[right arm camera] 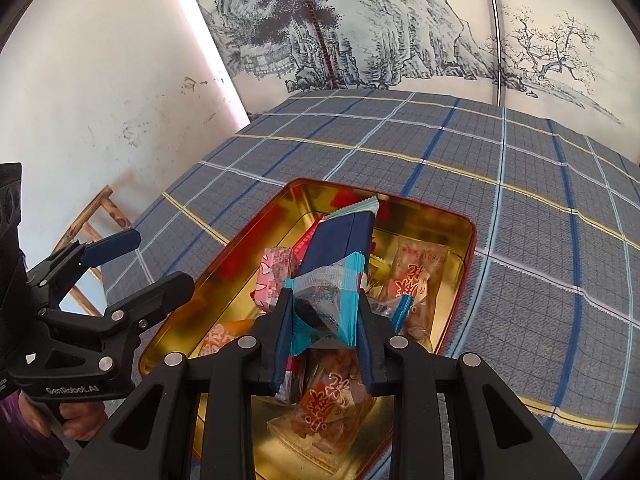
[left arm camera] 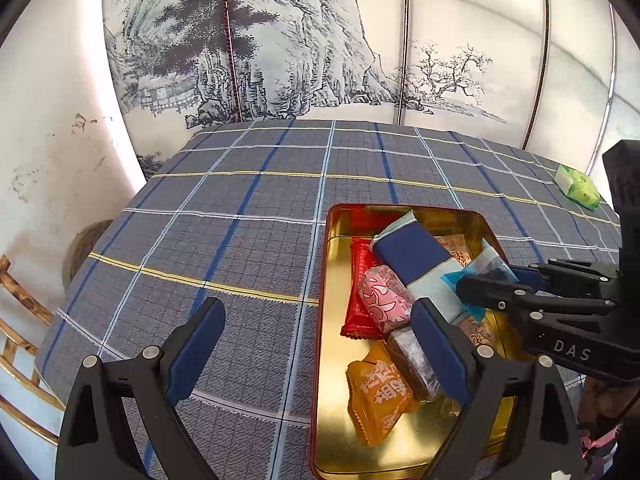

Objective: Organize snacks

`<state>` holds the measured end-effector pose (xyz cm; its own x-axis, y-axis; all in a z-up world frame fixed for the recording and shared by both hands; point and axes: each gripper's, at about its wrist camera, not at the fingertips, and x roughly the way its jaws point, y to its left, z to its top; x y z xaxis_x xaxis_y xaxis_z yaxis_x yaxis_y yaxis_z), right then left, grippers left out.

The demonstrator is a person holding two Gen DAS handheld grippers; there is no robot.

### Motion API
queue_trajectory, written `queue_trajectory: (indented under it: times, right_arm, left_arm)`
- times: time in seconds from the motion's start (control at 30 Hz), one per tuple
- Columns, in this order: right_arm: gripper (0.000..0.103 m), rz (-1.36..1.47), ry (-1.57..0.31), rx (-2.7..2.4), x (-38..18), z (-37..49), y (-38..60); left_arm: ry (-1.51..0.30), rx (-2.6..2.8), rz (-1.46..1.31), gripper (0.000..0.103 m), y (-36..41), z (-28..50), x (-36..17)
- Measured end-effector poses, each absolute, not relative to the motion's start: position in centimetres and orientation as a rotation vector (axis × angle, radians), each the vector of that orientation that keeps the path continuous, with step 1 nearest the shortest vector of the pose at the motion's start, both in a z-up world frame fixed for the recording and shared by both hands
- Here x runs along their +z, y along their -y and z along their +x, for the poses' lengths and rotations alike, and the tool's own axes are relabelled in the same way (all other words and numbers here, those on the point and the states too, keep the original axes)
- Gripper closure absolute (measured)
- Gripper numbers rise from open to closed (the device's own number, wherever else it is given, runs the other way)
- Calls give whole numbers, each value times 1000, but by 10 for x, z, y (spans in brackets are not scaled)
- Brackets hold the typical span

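Note:
A gold tin (left arm camera: 332, 360) with a red outside sits on the plaid tablecloth; it also shows in the right wrist view (right arm camera: 460, 236). It holds several wrapped snacks: a navy packet (left arm camera: 412, 256), a pink one (left arm camera: 384, 300), a red one (left arm camera: 358, 280), an orange one (left arm camera: 378, 396). My right gripper (right arm camera: 324, 328) is shut on a light-blue clear-wrapped snack (right arm camera: 324, 300) and holds it over the tin; it shows in the left wrist view (left arm camera: 484, 292). My left gripper (left arm camera: 316, 356) is open and empty, its right finger over the tin's near part.
A green snack packet (left arm camera: 578, 186) lies on the cloth at the far right. A painted folding screen (left arm camera: 320, 40) stands behind the table. A white wall and a bamboo chair (left arm camera: 20, 320) are to the left.

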<state>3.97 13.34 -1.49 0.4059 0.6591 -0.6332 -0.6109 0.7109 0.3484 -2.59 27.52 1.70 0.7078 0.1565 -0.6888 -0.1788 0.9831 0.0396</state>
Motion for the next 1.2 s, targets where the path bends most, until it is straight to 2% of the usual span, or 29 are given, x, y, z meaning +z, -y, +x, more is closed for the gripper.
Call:
queue_trajectory:
  times: [0.57,0.67,0.77,0.87,0.9,0.93,0.97,1.1,1.2]
  right_arm:
    - [69,60,-806,800,-13,43,-141]
    - [62,52,-741,795,-3,34,-137]
    - [50,42,-656,791,11,17,-130]
    - [48,26,-566,755,24,-2,-118]
    - [41,35,-549,750,26,-6,-113]
    - [30,48,-528,742,28,-10,-107]
    - [26,45,-508,728,31,-16,-100]
    - [22,14,-418,658,41,-42,-85]
    - [13,-5,-338,601,46,-65,-80]
  left_arm:
    - [-719,215,-8,11,-277,-33,21]
    - [-696,214,5,11,-274,-38,25]
    - [-664,224,28,11,-272,-45,31]
    - [-637,207,11,10,-273,-55,37]
    - [-627,212,6,10,-273,-58,40]
    - [-625,217,15,9,-273,-60,41]
    - [-628,221,10,9,-273,-62,43]
    - [-633,218,-27,9,-273,-70,47]
    - [-605,220,-48,9,-271,-80,54]
